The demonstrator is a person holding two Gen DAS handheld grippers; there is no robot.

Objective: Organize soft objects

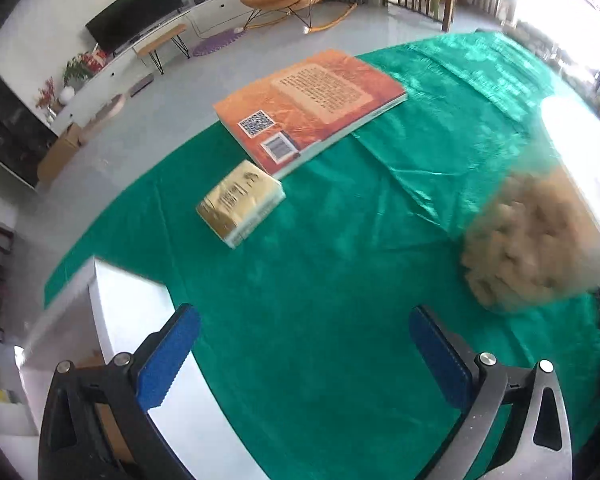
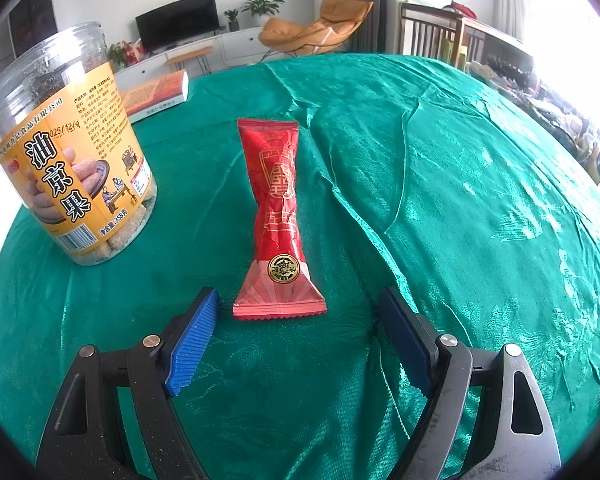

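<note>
Ribbed blue pads of the right gripper gape before a crinkly red packet; only the left gripper, likewise released, sees the glossy book.

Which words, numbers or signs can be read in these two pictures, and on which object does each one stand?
"油京果": large black characters on the yellow label of the clear snack jar.
"025/12/4": date print on the same jar, first digit cut off.
"358克": net weight at the label's foot.
Red snack packet: gold emblem and ornament, not readable.
Orange book: QR code, barcode and a text panel, too small to read.
Tissue pack: print blurred.
</note>
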